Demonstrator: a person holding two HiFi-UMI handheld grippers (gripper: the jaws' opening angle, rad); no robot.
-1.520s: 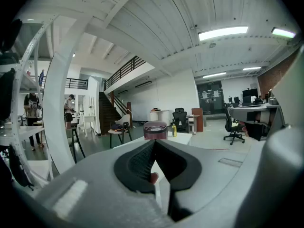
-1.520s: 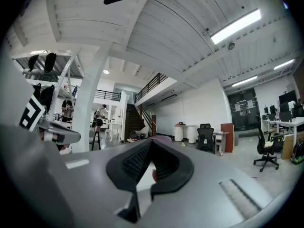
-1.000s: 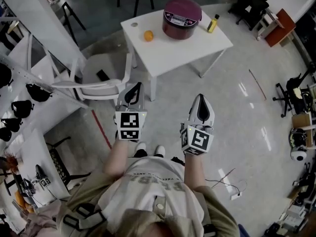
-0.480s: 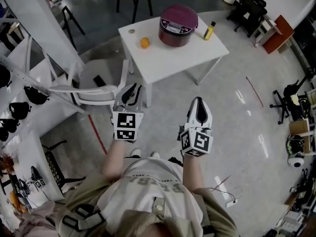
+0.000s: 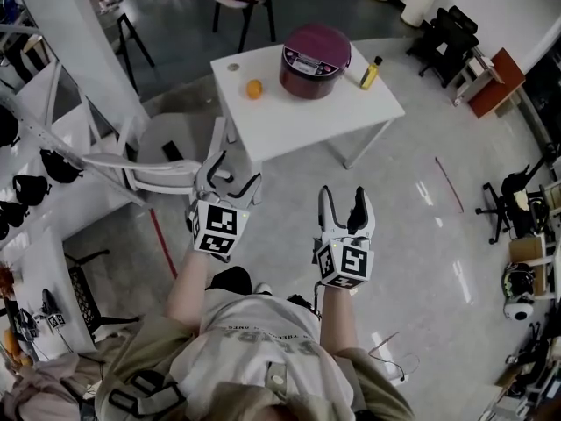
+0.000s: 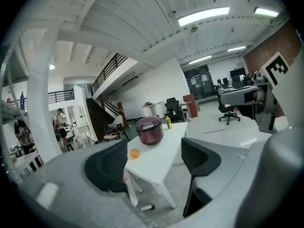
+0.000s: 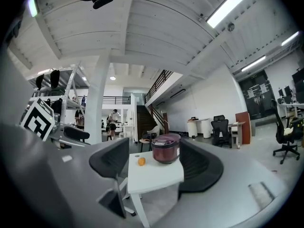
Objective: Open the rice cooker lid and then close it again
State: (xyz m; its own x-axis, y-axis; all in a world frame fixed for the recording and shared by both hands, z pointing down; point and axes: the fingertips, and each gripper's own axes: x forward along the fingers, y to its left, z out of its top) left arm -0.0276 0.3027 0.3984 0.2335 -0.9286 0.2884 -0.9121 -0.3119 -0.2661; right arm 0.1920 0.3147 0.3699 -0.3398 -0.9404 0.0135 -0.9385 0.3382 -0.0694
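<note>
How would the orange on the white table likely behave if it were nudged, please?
Likely to roll: the orange looks round and sits free on the flat white table. It is far smaller than the rice cooker, so probably light.

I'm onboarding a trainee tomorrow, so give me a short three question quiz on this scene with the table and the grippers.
1. Multiple choice: in the head view, what lies on the table left of the cooker? A) orange B) mug C) phone
2. True or false: the cooker stands open.
3. Short answer: what do the left gripper and right gripper hold?
Key: 1 A. 2 False, its lid is shut. 3 Nothing; both have just been opening and stand open, empty.
</note>
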